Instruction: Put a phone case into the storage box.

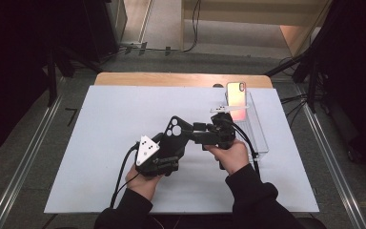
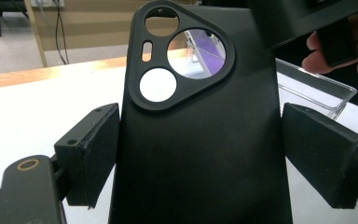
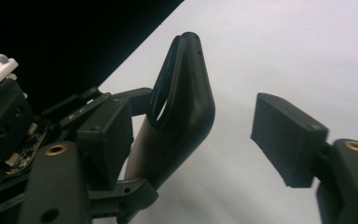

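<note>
Left gripper view: black phone case (image 2: 200, 140) is clamped across its sides by left gripper (image 2: 200, 154); right gripper (image 3: 200, 135) is held part-open around its top edge, one pad clear.

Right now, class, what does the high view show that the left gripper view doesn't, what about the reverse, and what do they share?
High view: the grey plate on the left gripper, and the person's sleeves. Left gripper view: the camera cutout close up, with the pads flanking the case's sides. Shared: the black phone case, the clear tray and the white tabletop.
</note>
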`<control>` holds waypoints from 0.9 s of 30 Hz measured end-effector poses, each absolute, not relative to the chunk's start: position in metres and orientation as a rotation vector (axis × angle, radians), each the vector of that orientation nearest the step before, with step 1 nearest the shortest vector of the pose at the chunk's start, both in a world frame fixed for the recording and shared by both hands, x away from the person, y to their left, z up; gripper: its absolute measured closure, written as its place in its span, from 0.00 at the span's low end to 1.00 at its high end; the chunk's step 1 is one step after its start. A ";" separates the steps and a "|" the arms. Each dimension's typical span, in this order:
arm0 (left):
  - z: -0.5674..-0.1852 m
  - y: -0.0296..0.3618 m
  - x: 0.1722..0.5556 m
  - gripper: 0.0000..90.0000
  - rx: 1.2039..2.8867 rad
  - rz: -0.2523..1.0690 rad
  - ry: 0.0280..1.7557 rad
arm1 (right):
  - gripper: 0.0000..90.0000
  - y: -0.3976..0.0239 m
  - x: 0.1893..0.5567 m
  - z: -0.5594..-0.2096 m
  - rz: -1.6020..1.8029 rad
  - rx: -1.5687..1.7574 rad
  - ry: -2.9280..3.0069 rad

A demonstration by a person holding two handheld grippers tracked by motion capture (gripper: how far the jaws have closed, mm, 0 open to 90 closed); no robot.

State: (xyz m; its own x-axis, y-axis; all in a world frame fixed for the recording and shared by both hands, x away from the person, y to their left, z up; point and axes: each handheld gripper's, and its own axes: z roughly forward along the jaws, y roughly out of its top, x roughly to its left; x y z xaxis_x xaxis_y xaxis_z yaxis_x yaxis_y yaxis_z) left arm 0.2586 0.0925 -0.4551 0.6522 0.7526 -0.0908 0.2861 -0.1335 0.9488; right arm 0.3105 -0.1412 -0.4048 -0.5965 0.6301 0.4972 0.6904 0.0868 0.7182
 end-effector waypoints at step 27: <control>-0.455 0.090 0.257 0.16 1.688 0.432 0.806 | 0.85 -0.147 0.314 -0.403 -1.567 -1.257 -2.071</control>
State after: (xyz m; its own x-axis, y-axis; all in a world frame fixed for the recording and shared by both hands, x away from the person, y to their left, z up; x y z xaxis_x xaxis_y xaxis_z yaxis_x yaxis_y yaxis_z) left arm 0.2566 0.0901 -0.4549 0.6955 0.7070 -0.1286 0.2838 -0.1059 0.9530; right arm 0.3144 -0.1471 -0.4035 -0.5940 0.4773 0.6476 0.7529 0.0463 0.6565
